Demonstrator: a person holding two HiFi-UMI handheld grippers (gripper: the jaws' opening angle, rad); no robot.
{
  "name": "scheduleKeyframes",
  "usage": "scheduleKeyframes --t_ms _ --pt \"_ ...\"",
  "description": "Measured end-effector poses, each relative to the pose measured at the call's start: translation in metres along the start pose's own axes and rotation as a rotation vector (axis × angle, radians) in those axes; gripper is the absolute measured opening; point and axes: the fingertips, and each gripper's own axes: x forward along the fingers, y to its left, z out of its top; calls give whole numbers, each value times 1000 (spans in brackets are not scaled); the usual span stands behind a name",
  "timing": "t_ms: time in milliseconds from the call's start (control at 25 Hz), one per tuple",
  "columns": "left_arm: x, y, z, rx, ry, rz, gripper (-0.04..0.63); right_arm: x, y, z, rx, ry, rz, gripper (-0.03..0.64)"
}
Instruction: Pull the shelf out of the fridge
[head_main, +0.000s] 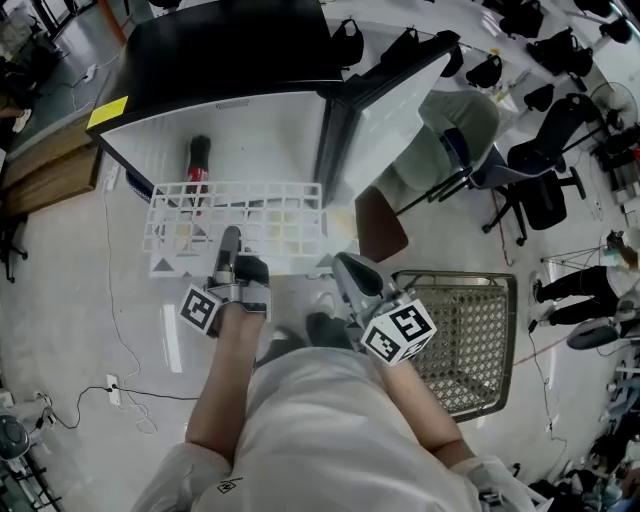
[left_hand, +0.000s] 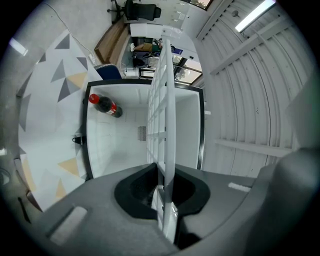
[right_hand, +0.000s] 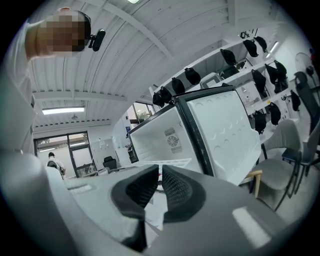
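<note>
No words can be read; the yellow sticker (head_main: 107, 111) on the black fridge top (head_main: 230, 45) and the dark bottle's red label (head_main: 197, 174) are illegible

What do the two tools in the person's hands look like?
The left tool and right tool are grey, each with two dark rounded pads. Each carries a white cube printed with black square markers. No cables show. The person wears a pale short-sleeved shirt.

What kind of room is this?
Probably a lab or workshop, not a kitchen: the fridge stands on a bare floor near office chairs and a wire basket.
</note>
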Motion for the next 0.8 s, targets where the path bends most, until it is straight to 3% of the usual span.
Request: scheduleKeyframes --t_ms 320,520,800 --pt "-36 0 17 23 -20 21 32 25 30 -14 18 42 74 21" --pt "-63 -3 50 40 -86 25 32 48 58 -22 10 73 144 21" --pt "-102 -13 96 160 -151 65 32 83 93 -32 5 105 239 21"
